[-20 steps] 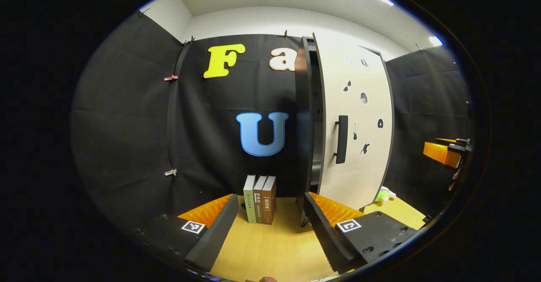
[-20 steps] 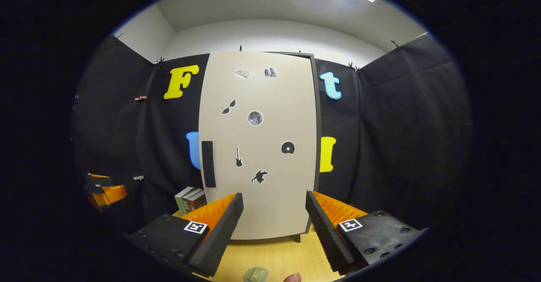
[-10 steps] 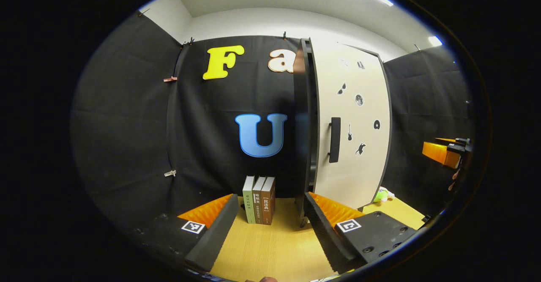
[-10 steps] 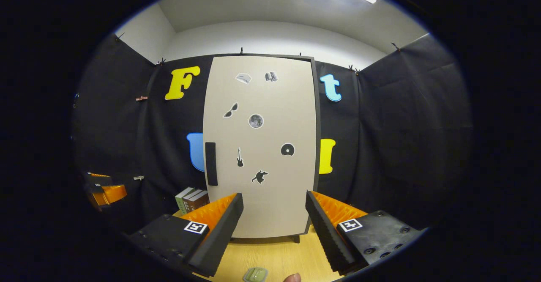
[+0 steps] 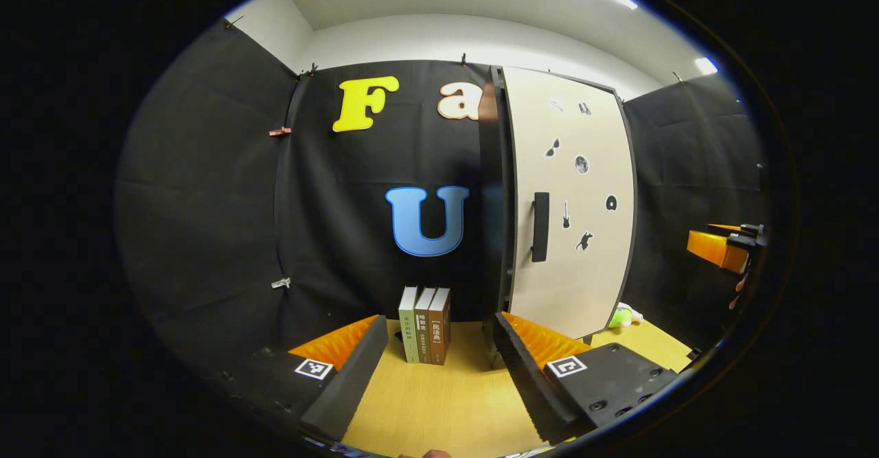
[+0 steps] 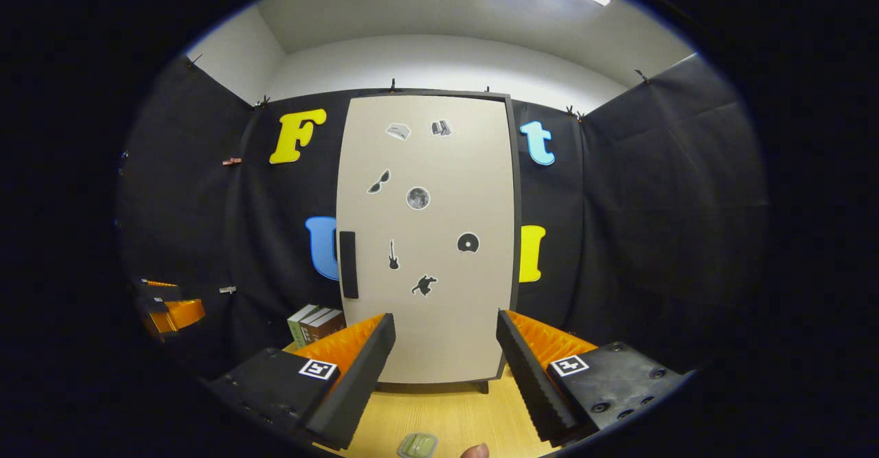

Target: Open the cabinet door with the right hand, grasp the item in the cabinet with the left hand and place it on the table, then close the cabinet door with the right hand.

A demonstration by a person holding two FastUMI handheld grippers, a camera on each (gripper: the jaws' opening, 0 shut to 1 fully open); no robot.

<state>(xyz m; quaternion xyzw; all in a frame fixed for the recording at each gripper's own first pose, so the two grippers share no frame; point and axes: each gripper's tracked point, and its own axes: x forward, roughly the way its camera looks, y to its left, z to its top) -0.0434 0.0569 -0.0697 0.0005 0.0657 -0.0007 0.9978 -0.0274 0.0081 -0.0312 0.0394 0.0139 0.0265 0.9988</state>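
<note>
The right tongs (image 6: 445,369) are spread wide and hold nothing, facing the closed cabinet door (image 6: 429,238) head-on above the tabletop (image 6: 446,420). The door's handle (image 6: 348,264) sits near its left edge. A small green item (image 6: 417,445) lies on the tabletop just below these tongs, at the view's bottom edge. The left tongs (image 5: 439,365) are spread too, empty, level over bare tabletop (image 5: 446,403), aimed at three upright books (image 5: 424,324) beside the cabinet (image 5: 496,190). In the left gripper view the door (image 5: 573,204) lies flush against the cabinet's front edge. The right tongs (image 5: 724,246) appear far off to the right, apart from the door. Open tabletop lies between both tongs and the cabinet.
</note>
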